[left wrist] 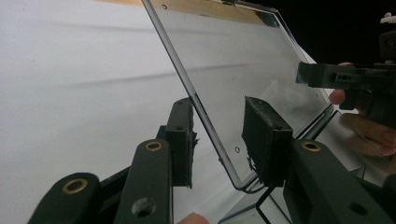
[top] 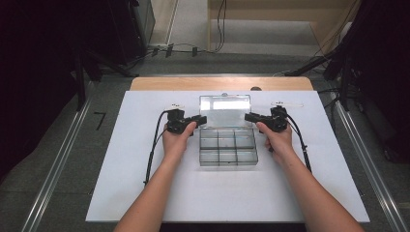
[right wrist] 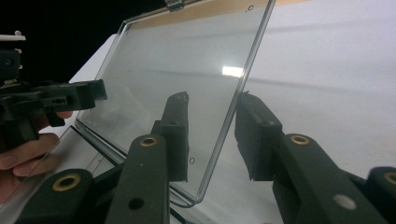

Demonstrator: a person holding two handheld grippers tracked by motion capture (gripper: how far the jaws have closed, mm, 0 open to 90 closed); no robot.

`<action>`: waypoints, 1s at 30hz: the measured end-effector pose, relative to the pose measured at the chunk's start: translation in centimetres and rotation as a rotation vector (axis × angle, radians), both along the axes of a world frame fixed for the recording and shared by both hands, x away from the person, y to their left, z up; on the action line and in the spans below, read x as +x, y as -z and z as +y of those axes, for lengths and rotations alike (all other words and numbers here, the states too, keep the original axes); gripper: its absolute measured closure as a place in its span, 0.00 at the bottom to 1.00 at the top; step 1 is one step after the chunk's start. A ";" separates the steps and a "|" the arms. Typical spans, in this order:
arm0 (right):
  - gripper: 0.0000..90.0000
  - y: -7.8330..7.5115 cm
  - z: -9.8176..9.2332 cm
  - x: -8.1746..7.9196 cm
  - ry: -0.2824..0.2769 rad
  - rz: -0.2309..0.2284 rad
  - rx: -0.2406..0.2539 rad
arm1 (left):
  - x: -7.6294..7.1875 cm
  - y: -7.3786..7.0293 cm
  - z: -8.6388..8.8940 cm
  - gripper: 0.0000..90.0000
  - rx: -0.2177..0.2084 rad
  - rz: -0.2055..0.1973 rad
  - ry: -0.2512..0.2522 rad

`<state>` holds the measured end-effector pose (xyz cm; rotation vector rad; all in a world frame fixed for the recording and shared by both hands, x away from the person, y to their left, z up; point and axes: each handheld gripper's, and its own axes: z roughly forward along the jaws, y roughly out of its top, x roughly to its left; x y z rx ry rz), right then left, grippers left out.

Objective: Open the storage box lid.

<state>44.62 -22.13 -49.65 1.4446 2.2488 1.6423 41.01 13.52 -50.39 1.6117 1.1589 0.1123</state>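
From above, the clear box (top: 227,145) lay mid-board with its lid (top: 226,110) raised; your left gripper (top: 199,119) and right gripper (top: 249,117) flanked that lid. In the left gripper view, the jaws straddled the lid's edge, slack, pads (left wrist: 184,140) apart from it. In the right gripper view, likewise unclamped. You did well to release both sides evenly; only cables (top: 154,145) trailed beside the box.

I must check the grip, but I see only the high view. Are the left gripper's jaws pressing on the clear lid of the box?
Observer: No. The left gripper view shows the left gripper with the lid's side edge between its jaws, which stand apart, not clamped.
Operator: And the right gripper?
Observer: The same. The right gripper straddles the other side edge of the lid with open jaws.
Operator: Does the lid lie flat on the table?
Observer: No, it stands raised at a tilt above the table.
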 end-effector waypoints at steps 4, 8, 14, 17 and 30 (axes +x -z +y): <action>0.68 0.1 0.1 0.0 0.002 0.009 -0.002 | 0.0 0.1 -0.1 0.69 -0.007 0.012 0.000; 0.65 0.3 0.2 0.0 -0.001 0.022 -0.008 | 0.1 0.2 -0.1 0.65 0.011 0.017 -0.011; 0.63 0.5 0.2 0.1 0.000 0.038 -0.007 | 0.0 0.2 -0.2 0.62 0.019 0.026 -0.005; 0.62 0.6 0.3 0.1 0.001 0.050 -0.010 | -0.1 0.2 -0.3 0.59 0.034 0.027 0.000; 0.49 1.0 0.6 0.3 -0.008 0.099 -0.020 | -0.2 0.2 -0.6 0.39 0.074 0.029 -0.001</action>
